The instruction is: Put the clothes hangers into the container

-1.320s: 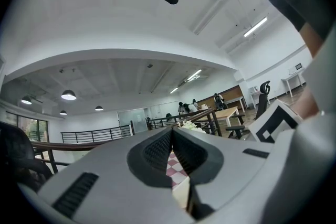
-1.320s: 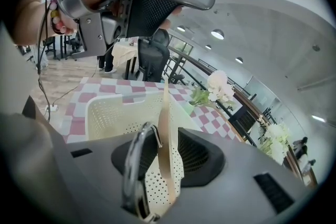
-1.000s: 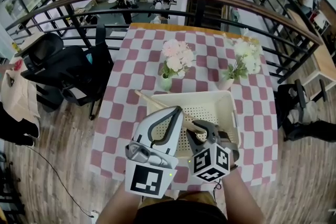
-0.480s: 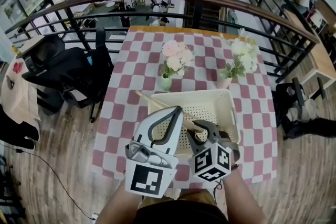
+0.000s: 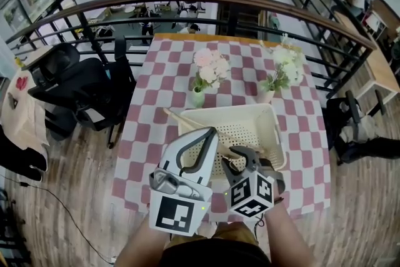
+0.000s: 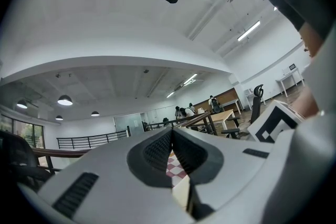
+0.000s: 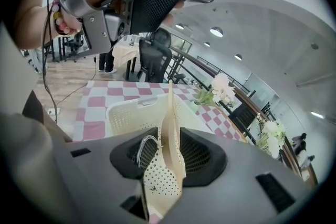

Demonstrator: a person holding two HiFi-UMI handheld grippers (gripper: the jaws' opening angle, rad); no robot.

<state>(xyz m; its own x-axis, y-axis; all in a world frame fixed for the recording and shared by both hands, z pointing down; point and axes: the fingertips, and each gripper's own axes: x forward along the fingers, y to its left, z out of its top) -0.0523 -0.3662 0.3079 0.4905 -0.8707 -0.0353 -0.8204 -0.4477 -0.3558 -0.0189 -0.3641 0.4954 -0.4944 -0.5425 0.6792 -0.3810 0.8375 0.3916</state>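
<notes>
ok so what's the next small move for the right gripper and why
Probably lift the right gripper clear of the basket: its jaws have just been opening, the basket's wall stands loose between them, and the wooden hanger already lies in it, one end over the rim.

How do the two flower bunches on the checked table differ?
The left bunch has pale pink blooms; the right bunch has white ones. The left bunch stands in a green vase, the right bunch in a pale pot. Both stand upright on the table beyond the basket.
</notes>
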